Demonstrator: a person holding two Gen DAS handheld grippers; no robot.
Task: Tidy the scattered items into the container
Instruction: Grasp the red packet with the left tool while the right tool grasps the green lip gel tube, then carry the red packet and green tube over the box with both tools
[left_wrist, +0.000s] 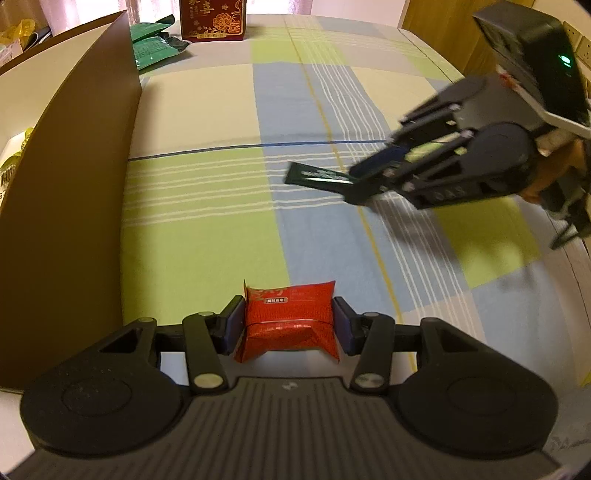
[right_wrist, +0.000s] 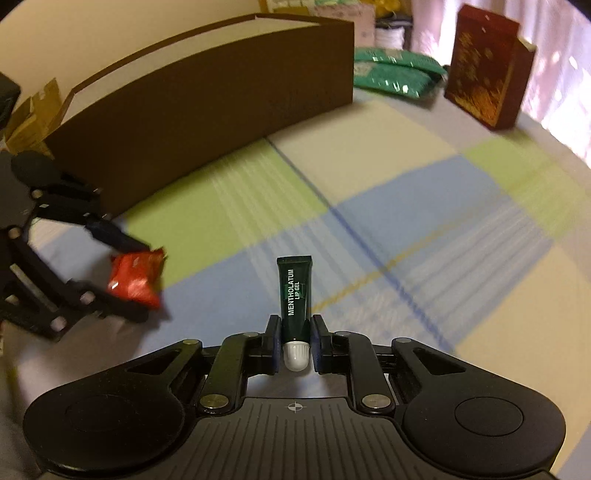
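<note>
The cloth was checked in pale green, light blue and cream, with white, navy and yellow stripes. The packet was red foil; the tube dark green with white lettering and cap. The box was brown.

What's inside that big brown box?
Mostly hidden. The brown box shows only a pale inner wall over its rim; in the left wrist view, a bit of yellow-green packaging peeks past its side.

Checked cloth under brown box, green packets
</note>
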